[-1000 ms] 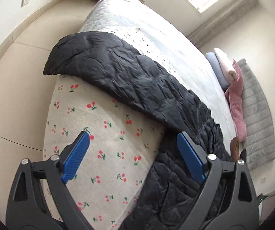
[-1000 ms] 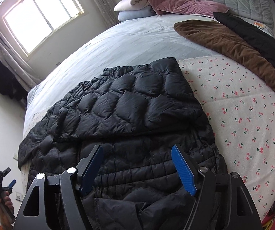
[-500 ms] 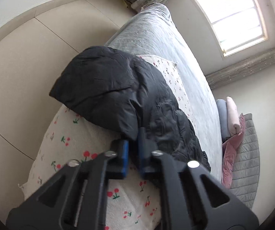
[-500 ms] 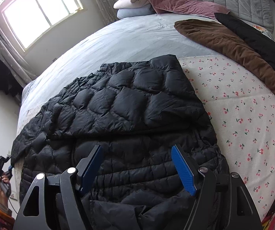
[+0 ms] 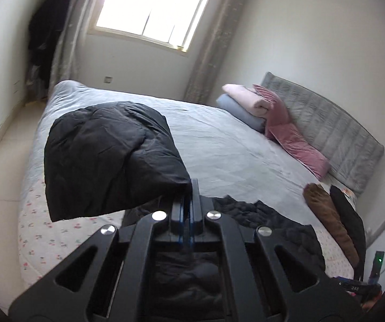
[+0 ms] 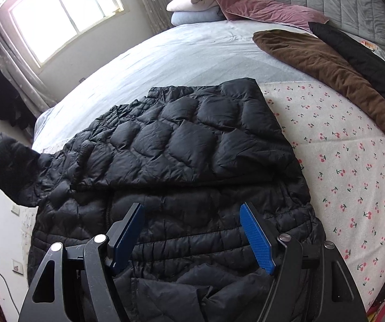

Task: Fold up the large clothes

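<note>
At lower centre of the left view, left gripper (image 5: pixel 188 187) clamped shut on a raised flap of the black jacket (image 6: pixel 181 166), spread mid-frame on the bed (image 6: pixel 192 51), with right gripper (image 6: pixel 192 230) held over it, jaws wide apart.

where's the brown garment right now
In the right wrist view the brown garment lies at upper right on the bed, between the black puffer jacket and a black garment.

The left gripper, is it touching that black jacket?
Touching. The left wrist view shows the left gripper shut on a corner of the jacket, lifting that part off the bed.
</note>
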Demonstrator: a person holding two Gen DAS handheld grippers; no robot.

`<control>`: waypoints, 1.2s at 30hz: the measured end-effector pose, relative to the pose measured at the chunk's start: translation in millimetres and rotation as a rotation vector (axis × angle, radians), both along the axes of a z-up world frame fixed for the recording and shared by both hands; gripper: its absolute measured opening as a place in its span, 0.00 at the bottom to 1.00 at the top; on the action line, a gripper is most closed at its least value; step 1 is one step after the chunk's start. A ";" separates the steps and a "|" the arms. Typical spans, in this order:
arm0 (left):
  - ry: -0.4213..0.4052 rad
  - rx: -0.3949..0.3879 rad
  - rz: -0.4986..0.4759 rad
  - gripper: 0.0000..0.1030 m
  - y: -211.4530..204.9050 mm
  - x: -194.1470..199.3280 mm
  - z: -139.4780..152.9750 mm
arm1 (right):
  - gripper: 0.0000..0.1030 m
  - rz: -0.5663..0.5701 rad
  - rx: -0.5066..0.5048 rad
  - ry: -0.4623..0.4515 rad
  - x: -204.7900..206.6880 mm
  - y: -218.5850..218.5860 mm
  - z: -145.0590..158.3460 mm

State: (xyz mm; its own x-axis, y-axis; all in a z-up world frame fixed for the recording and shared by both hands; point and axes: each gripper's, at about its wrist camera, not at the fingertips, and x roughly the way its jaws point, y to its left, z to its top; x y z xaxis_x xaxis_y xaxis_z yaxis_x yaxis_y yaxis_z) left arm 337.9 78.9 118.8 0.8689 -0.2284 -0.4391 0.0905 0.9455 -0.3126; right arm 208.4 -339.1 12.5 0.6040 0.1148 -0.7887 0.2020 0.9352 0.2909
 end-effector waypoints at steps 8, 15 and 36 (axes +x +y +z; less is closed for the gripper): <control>0.104 0.115 -0.542 0.56 -136.0 -11.9 -23.6 | 0.72 0.009 0.014 -0.005 -2.1 -1.8 1.4; 0.152 0.124 -0.399 0.58 -91.3 0.5 -52.6 | 0.72 -0.012 0.029 -0.006 -1.5 -5.6 0.6; 0.251 0.088 -0.177 0.58 -32.9 37.8 -135.4 | 0.08 0.004 0.354 0.038 178.4 30.7 -55.4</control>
